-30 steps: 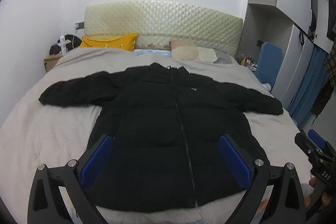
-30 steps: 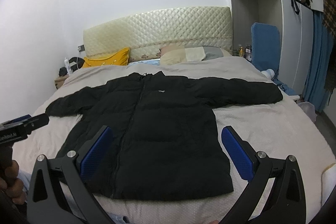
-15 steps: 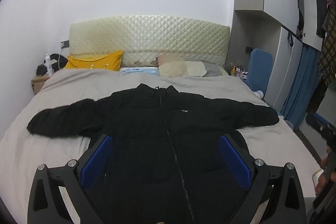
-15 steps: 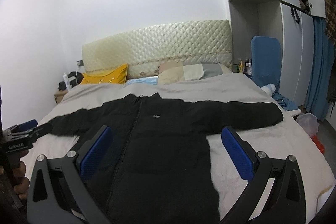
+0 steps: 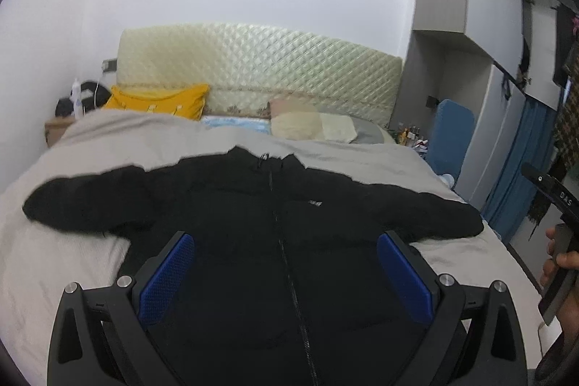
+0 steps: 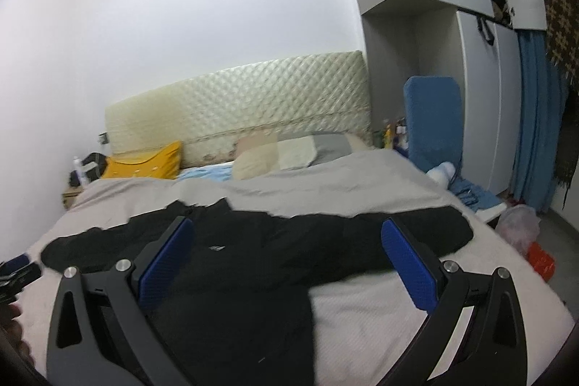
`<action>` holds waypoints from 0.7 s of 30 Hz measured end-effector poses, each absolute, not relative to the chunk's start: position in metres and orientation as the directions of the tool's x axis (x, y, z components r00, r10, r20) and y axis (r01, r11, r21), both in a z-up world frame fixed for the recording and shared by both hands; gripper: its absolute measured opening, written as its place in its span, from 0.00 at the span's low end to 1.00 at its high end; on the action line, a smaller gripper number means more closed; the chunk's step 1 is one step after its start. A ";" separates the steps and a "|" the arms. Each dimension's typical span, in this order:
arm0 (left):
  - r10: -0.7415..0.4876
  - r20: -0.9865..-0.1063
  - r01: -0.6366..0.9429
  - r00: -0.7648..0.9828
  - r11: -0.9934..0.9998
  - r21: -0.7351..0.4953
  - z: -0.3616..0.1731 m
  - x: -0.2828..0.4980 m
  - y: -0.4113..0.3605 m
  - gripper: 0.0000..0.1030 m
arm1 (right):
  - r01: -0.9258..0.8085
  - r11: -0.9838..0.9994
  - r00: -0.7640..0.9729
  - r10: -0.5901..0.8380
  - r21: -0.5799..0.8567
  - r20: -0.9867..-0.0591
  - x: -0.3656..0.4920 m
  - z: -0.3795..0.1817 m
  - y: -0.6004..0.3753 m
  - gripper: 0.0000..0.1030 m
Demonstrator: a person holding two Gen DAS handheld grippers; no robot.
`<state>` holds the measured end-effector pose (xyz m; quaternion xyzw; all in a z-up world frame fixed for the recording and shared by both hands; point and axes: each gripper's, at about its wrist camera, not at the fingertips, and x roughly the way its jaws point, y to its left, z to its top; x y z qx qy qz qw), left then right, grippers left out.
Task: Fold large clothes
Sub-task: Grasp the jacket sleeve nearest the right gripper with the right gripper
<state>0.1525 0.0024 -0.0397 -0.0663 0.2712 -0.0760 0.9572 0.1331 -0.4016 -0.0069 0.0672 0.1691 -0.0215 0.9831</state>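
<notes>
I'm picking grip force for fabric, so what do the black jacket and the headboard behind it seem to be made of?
The black jacket looks like matte, padded synthetic fabric: puffy sleeves, a soft dull surface and a front zipper. The fill cannot be told. The headboard looks like cream faux leather or vinyl, judging by its sheen and diamond quilting.

Free room and obstacles. Bare grey bedspread [image 6: 380, 321] lies open right of the black jacket [image 5: 275, 241] and on the near left beyond its sleeve. Far end blocked by a yellow pillow [image 5: 159, 102], beige pillows [image 5: 311, 127] and headboard [image 5: 260, 75] (wall behind). A blue chair [image 6: 432, 118] crowds the right side.
</notes>
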 end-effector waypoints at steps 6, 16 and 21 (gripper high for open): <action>-0.145 -0.558 0.053 0.817 0.983 -0.178 -0.068 0.174 0.013 0.99 | 0.126 0.986 0.906 -0.070 0.107 -0.417 0.184 -0.045 -0.431 1.00; -0.097 -0.605 0.017 0.790 0.990 -0.137 -0.099 0.180 0.014 0.99 | 0.315 0.940 0.850 -0.217 0.134 -0.480 0.240 -0.122 -0.512 0.95; -0.057 -0.597 -0.013 0.800 0.994 -0.112 -0.102 0.183 0.018 0.99 | 0.402 0.851 0.816 -0.164 0.339 -0.555 0.245 -0.169 -0.591 0.89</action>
